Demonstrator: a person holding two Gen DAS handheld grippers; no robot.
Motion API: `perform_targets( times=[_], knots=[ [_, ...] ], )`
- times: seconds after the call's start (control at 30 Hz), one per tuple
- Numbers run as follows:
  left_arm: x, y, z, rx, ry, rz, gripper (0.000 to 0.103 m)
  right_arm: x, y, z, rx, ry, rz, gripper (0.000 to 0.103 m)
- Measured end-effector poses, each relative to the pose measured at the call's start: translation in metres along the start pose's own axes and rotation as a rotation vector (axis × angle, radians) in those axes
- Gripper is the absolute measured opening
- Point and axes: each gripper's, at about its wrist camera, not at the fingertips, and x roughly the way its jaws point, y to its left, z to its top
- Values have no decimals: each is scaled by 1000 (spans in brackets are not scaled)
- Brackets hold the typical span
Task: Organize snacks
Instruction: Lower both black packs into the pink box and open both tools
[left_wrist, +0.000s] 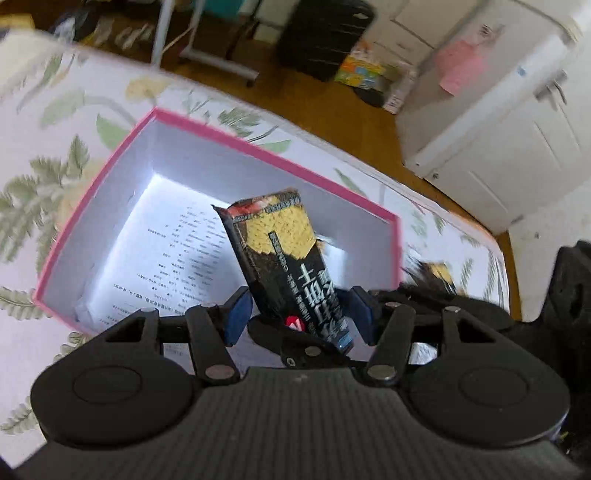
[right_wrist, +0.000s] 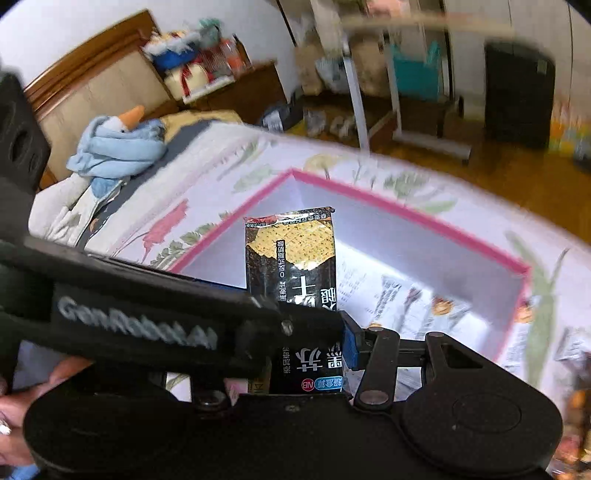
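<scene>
- On the left of my left camera's view lies the bed (left_wrist: 33, 122) with its flowered cover, and on it stands the pink-rimmed box (left_wrist: 122, 144), lid off, ready to take snacks.
- The box is nearly bare on this side: I see only a printed sheet (left_wrist: 177, 258) on its floor. By my reckoning little has been packed so far.
- My left gripper (left_wrist: 295, 317) has its jaws pinching a black-and-yellow snack packet (left_wrist: 284, 251) by its lower end; the packet stands above the box's opening, not yet let go.
- Further right, past the box's edge, another dark and yellow packet (left_wrist: 436, 273) shows, blurred. I cannot tell whether it lies on the bed.
- In my right camera's view, my right gripper (right_wrist: 310, 336) pinches a second packet of the same kind (right_wrist: 291, 254), also poised over the open box (right_wrist: 406, 214). Part of one jaw is hidden behind the other tool.
- Right of that, a few pale packets (right_wrist: 417, 310) seem to lie inside the box already.
- At the far right edge, more snacks (right_wrist: 576, 402) wait outside it, blurred.
- So I judge the job partly done: two packets are about to go in, several remain.
</scene>
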Motion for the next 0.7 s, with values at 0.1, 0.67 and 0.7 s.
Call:
perform_targets(
  times=[0.1,0.67,0.7],
  knots=[
    [22,19,9,-4,28,14,56,30,-14,6,96,59,39,55],
    [29,23,-8,40,5,66,62,7,-14,-13,23,108,-63,70],
    [20,19,-10,47,-4,54,63,-10,-12,-19,10,84,-60,70]
  ],
)
